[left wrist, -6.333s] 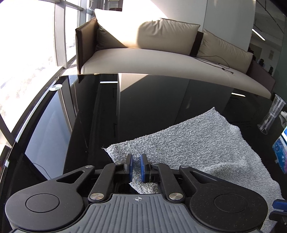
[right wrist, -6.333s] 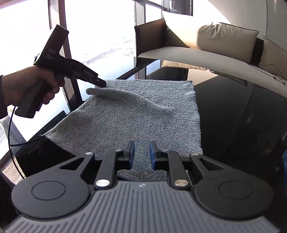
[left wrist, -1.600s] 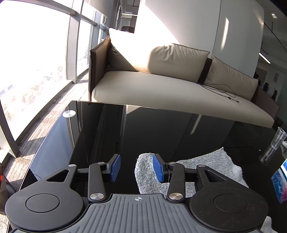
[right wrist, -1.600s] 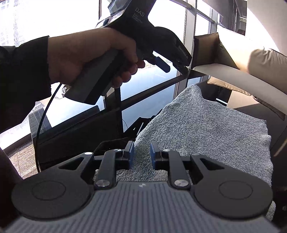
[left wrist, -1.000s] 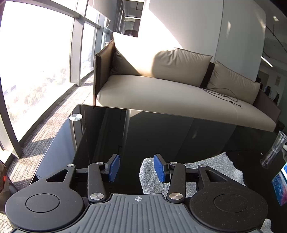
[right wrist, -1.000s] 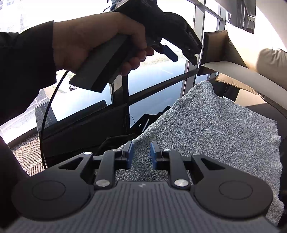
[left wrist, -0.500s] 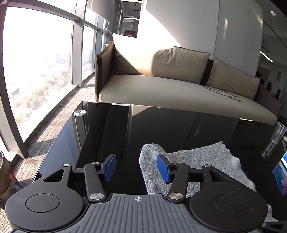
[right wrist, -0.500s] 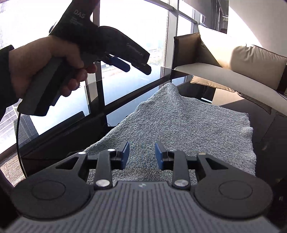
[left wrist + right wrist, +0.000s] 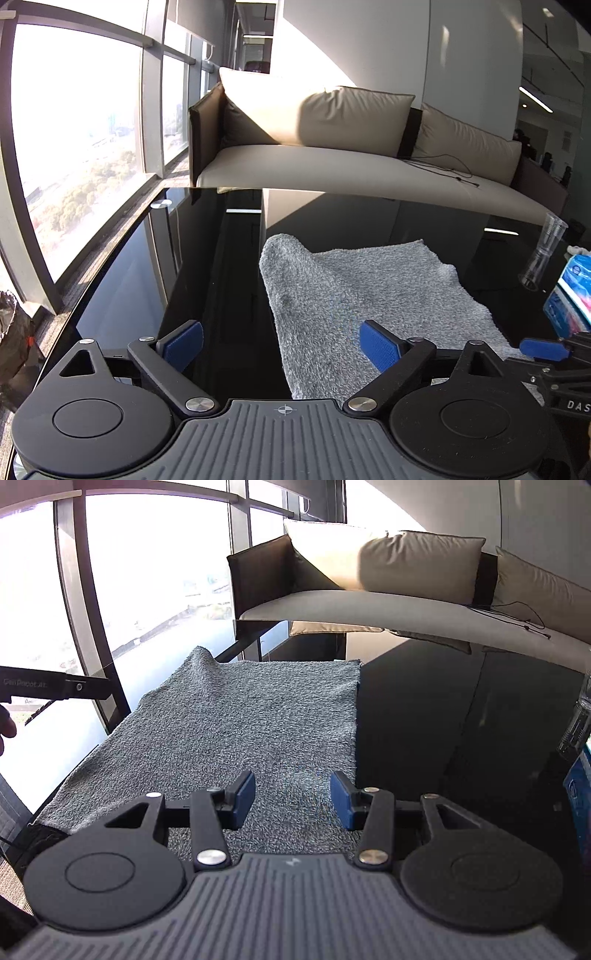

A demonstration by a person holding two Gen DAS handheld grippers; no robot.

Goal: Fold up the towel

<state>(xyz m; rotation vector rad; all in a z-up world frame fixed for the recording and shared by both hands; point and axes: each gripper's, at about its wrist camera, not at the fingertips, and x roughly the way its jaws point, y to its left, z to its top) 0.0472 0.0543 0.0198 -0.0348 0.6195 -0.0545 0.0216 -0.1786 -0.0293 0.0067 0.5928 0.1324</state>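
A grey terry towel (image 9: 362, 291) lies folded over on the glossy black table (image 9: 177, 266); in the right wrist view the towel (image 9: 258, 720) spreads flat with a small raised bump at its far left corner. My left gripper (image 9: 280, 345) is wide open and empty, over the towel's near left edge. My right gripper (image 9: 291, 799) is open and empty, just above the towel's near edge. The right gripper's blue finger (image 9: 543, 349) shows at the right of the left wrist view. The left gripper's black body (image 9: 55, 688) shows at the left of the right wrist view.
A clear plastic cup (image 9: 543, 254) and a blue tissue pack (image 9: 570, 295) stand at the table's right side. A beige sofa (image 9: 369, 162) runs behind the table. Floor-to-ceiling windows (image 9: 74, 147) are on the left, beyond the table's left edge (image 9: 122, 240).
Both grippers opened wider and let go of the towel. The towel now lies flatter on the table. The left gripper dropped lower at the towel's left side.
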